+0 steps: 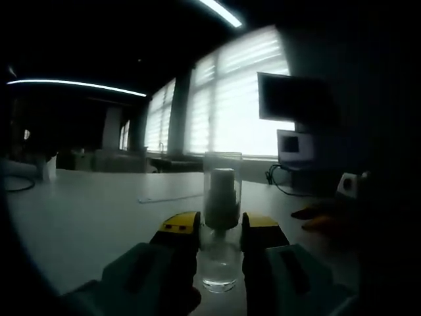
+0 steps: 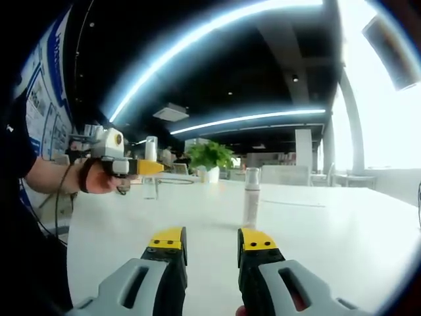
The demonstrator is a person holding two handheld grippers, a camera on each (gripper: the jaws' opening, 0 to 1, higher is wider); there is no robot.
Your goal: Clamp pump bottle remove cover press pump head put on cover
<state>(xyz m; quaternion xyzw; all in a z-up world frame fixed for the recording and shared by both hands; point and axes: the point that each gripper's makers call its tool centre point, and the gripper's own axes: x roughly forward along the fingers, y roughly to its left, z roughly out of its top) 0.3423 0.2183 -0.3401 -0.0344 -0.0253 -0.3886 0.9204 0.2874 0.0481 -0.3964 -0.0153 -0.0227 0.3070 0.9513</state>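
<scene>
While the left claw [image 1: 220, 227] grasps the pump bottle [image 1: 220, 220], the right claw [image 2: 210, 242] gapes released

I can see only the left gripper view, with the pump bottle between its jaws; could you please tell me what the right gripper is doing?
Observer: The right gripper is open and empty, its jaws apart over the white table.
Operator: Thank you. Is anything in front of it?
Observer: Yes, a slim upright container stands on the table ahead of its jaws, apart from them.
Operator: And how does my left gripper look from that side?
Observer: In the right gripper view the left gripper is off to the left, carried by a person's hand, with the pump bottle at its yellow jaws.
</scene>
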